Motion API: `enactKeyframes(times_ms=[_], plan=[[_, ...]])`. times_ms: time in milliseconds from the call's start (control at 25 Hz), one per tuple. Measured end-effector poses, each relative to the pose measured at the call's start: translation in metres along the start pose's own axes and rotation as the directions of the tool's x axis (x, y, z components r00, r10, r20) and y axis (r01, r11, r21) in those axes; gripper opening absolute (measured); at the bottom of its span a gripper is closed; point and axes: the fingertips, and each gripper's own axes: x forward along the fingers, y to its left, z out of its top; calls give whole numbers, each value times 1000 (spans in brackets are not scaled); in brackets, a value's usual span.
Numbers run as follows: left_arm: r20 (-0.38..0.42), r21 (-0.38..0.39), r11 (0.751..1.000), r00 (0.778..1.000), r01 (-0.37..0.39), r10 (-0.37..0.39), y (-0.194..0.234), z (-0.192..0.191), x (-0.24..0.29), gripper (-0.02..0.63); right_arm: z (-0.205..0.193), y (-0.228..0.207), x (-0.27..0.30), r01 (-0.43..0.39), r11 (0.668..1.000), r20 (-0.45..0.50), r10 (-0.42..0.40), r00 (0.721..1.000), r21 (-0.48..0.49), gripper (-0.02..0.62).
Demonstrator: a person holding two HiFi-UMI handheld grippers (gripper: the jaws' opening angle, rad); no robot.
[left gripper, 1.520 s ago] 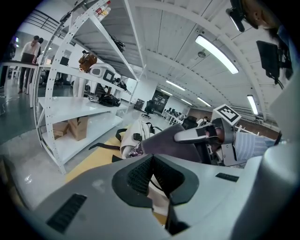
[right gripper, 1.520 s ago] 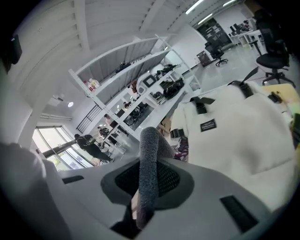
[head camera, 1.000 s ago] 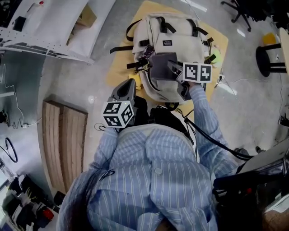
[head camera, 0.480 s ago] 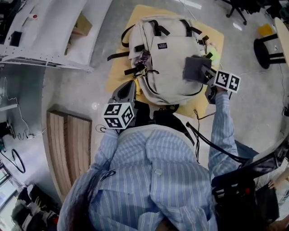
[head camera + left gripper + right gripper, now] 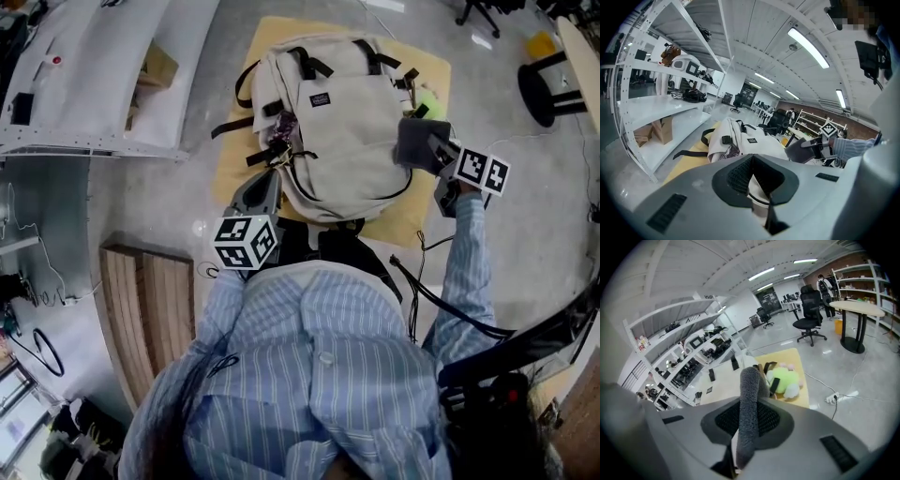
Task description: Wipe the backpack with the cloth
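A beige backpack lies flat on a yellow mat on the floor, its straps at the far end. My right gripper is shut on a folded grey cloth at the backpack's right edge; whether the cloth touches the bag I cannot tell. In the right gripper view the cloth stands upright between the jaws, with the backpack behind it. My left gripper hovers shut and empty by the backpack's near left corner. Over its tips the backpack shows.
A green plush toy lies on the mat by the backpack's right strap. White shelving stands to the left, a slatted wooden pallet at near left. A black stool, an office chair and floor cables are to the right.
My right gripper has carried the cloth from the middle of the backpack's front over to its right edge. The left gripper has stayed in place.
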Motion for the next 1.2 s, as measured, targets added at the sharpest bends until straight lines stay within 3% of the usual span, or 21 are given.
enactKeyframes(times_ms=[120,240,400,520,640,800,1200], plan=[[-1,-3,1000,1000,1,-1,2,2,4,5,8,50,3,-95,993,5,96,995,-68,54],[1,-6,1000,1000,1,-1,6,7,8,5,9,118,18,-222,966,-23,221,975,-137,54],[13,-13,1000,1000,4,-4,12,15,12,5,-3,212,49,-419,896,-88,410,908,-146,54],[16,-10,1000,1000,3,-2,18,20,13,5,-25,260,82,-497,858,-164,475,864,-129,54],[18,-9,1000,1000,4,-3,21,23,15,5,-46,280,115,-495,858,-232,458,858,-134,54],[15,-15,1000,1000,3,-3,27,23,13,5,-57,276,141,-439,885,-264,392,881,-152,54],[-7,-3,999,999,41,-41,24,22,27,5,-17,170,122,-286,945,-198,254,947,-155,54]])
